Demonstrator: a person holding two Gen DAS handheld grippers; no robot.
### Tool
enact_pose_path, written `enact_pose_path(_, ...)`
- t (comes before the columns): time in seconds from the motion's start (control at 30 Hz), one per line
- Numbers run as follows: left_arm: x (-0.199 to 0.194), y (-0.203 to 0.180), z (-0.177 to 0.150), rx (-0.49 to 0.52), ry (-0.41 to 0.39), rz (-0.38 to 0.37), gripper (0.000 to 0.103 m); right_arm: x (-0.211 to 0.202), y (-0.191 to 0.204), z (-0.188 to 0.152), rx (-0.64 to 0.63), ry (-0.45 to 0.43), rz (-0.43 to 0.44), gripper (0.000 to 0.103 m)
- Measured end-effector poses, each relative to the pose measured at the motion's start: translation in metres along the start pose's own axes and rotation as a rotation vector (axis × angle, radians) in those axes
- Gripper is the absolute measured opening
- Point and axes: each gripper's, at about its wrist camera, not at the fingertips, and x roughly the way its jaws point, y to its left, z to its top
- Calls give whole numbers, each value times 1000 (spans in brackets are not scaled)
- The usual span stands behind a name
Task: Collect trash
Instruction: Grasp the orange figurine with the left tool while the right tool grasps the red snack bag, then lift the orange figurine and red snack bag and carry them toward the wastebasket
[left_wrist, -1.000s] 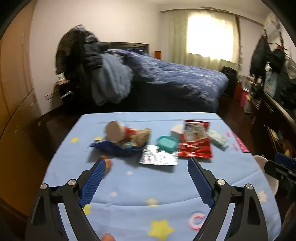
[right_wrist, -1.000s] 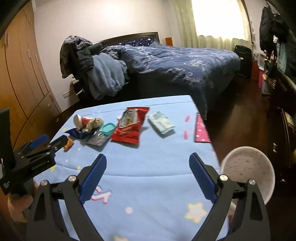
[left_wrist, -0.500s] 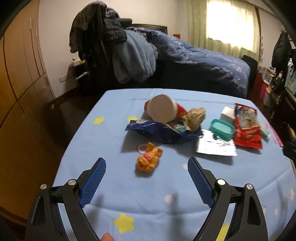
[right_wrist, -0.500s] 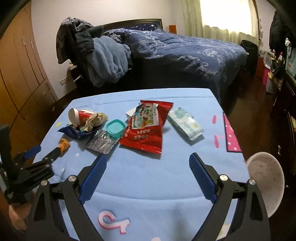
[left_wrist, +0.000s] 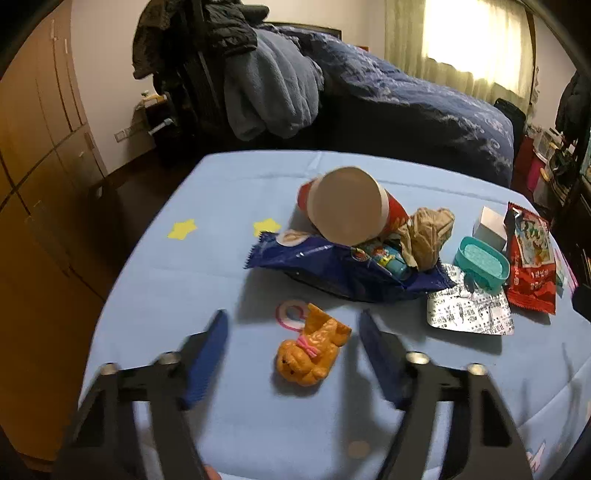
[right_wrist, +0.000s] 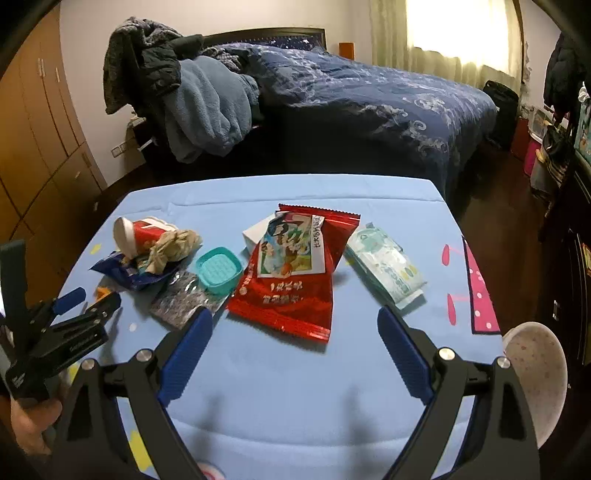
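Looking across the table (left_wrist: 207, 192) from left to right, we find the left gripper (left_wrist: 293, 334) first, its jaws half-wide and just closing in, with the orange bear toy (left_wrist: 312, 352) lying between the 2 pads, not yet touched as far as we can tell. The toy's long axis runs slantwise, head toward us, and it lies just ahead of that gripper, which is by far the nearer. Beyond sits the blue wrapper (left_wrist: 332, 264) under a tipped red cup (left_wrist: 347, 210). Further right, our right gripper (right_wrist: 295, 332) stands wide and empty before the red snack bag (right_wrist: 291, 266).
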Motion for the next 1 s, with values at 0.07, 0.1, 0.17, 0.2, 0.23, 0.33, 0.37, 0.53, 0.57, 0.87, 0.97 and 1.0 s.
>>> enact_pose_path(0.07,1,-1,0,-1,8,-16,43,10,-2,4,11,18,-2,92)
enact_pose_path(0.1,1,-1,0,0,7,-18,33,14,-3,6,14,23,-5,92)
enact_pose_path(0.17,1,-3,1,7,4,-16,33,26,-4,11,24,38,-14,91)
enact_pose_path(0.2,1,-3,1,6,3,-18,32,30,-5,12,28,44,-19,91)
enact_pose_path(0.23,0,-3,0,6,1,-20,31,37,-6,15,37,54,-26,91)
enact_pose_path(0.33,-3,-1,0,-2,-2,-31,25,53,-8,19,62,79,-38,91)
enact_pose_path(0.37,-3,0,0,-5,-1,-35,25,58,-9,20,69,87,-39,91)
enact_pose_path(0.53,-7,1,-1,-15,-6,-52,25,72,-6,21,67,107,-42,89)
enact_pose_path(0.57,-8,2,-1,-19,-7,-54,25,73,-5,21,62,111,-38,86)
enact_pose_path(0.87,-14,4,-1,-36,-19,-64,25,62,5,19,-8,93,-20,36)
enact_pose_path(0.97,-18,5,-3,-39,-25,-64,25,53,6,16,-19,84,-12,28)
enact_pose_path(1.0,-19,6,-3,-41,-28,-63,25,51,6,15,-20,81,-10,26)
